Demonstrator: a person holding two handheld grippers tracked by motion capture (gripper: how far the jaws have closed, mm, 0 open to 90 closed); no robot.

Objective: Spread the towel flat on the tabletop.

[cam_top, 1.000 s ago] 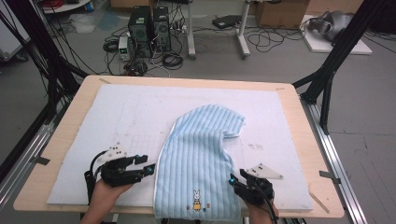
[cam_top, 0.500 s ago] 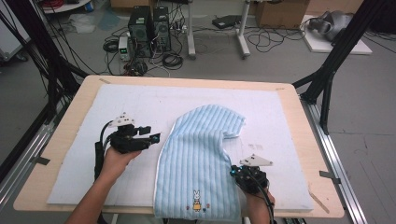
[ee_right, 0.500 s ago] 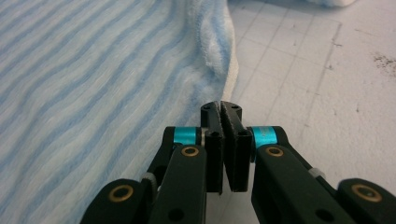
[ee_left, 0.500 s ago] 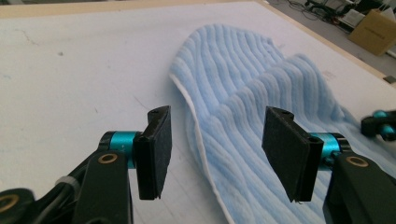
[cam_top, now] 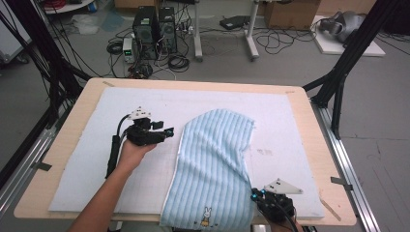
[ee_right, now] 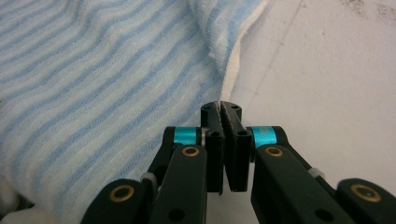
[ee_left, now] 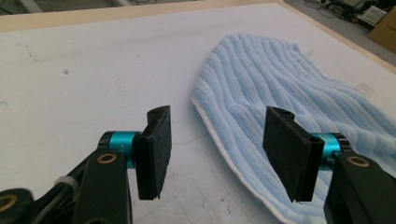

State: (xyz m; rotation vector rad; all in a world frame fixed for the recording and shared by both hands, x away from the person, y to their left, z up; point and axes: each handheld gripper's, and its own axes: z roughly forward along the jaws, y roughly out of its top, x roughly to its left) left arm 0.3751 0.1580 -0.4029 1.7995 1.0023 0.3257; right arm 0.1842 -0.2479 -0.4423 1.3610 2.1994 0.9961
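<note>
On the white padded mat [cam_top: 87, 179] covering the wooden table, the light-blue striped terry towel [cam_top: 215, 164] lies partly folded. My right gripper [ee_right: 219, 109] has just closed at its near right edge; whether it pinches cloth, I cannot tell. My left gripper [ee_left: 215, 144], moved up from the near edge, stands open and empty beside the towel's left edge, ready to grasp it for the next fold.

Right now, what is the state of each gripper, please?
Left gripper: open, jaws just opening, nothing between them, beside the towel.
Right gripper: shut at the towel's edge; whether it pinches the cloth cannot be told.
</note>
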